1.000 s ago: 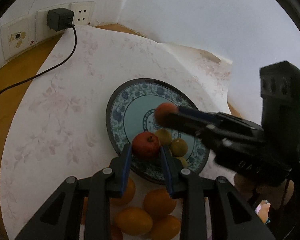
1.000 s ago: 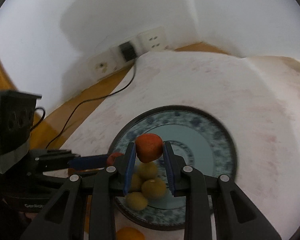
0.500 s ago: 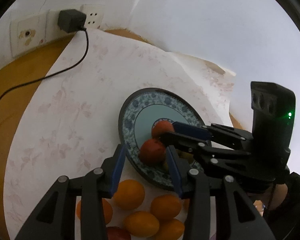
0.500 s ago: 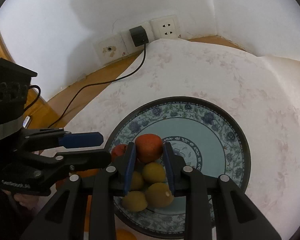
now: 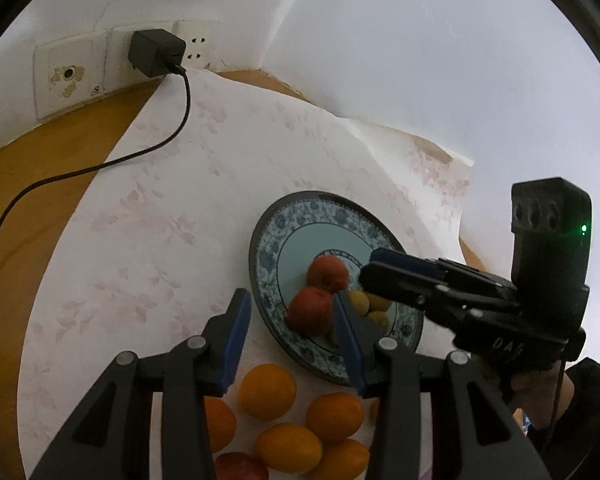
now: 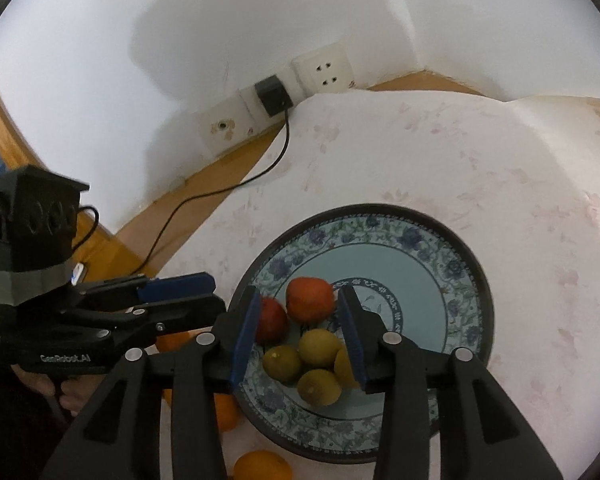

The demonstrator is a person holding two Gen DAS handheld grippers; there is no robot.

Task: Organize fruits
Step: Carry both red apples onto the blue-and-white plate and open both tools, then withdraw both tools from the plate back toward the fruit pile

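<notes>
Two round red fruits (image 6: 310, 299) sit touching near the middle of the round blue-and-white floral plate (image 6: 416, 236), with four small yellow-green fruits (image 6: 319, 347) bunched against them on the near side. Loose orange citrus fruits (image 5: 267, 391) lie on the pale floral paper-covered surface (image 5: 172, 216) just outside the plate's near rim.

Your right gripper (image 6: 302, 330) has its fingers spread, one red fruit sitting free between them on the plate. Your left gripper (image 5: 292, 338) is likewise spread, the other red fruit near its right finger, not pinched.

Judgement: both reds are placed; the step in hand is clearing out and going for the oranges.

- Lift each gripper straight up and back so a finger does not roll a red fruit off its neighbour.
- The two grippers are close; move one first.
- For an orange, take an outer one, fingers straddling its widest part.
- Black cable (image 5: 100, 168) is well apart; no concern.
</notes>
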